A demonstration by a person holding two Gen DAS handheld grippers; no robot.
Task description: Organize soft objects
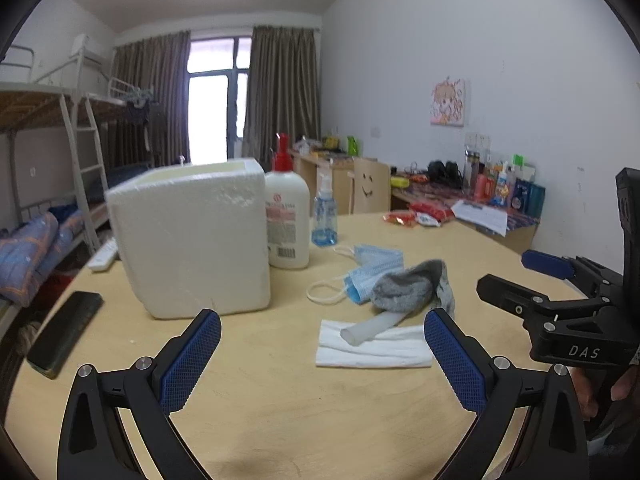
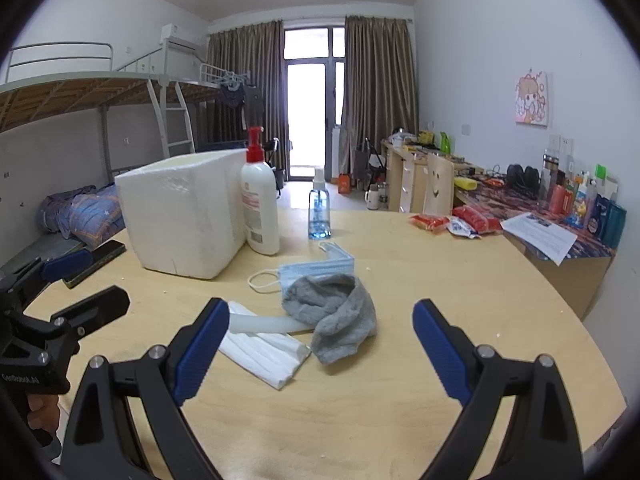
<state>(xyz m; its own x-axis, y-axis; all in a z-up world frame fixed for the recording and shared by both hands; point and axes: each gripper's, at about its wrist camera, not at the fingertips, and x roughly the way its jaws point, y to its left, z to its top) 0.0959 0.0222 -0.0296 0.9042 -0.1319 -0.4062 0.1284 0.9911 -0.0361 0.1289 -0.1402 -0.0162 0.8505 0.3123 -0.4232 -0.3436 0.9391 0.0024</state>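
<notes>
I am in a dormitory bedroom: metal bunk beds (image 2: 80,92) with a ladder (image 2: 176,120) line the left wall, brown curtains (image 2: 376,92) frame the far balcony door (image 2: 312,112), and cluttered wooden desks (image 2: 404,176) run along the right wall under a cartoon poster (image 2: 531,98).

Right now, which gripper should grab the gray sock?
Right, probably. The right gripper is open and the sock sits almost centered between its fingers. The left gripper is also open, but lines up with the white cloth and tube instead.
</notes>
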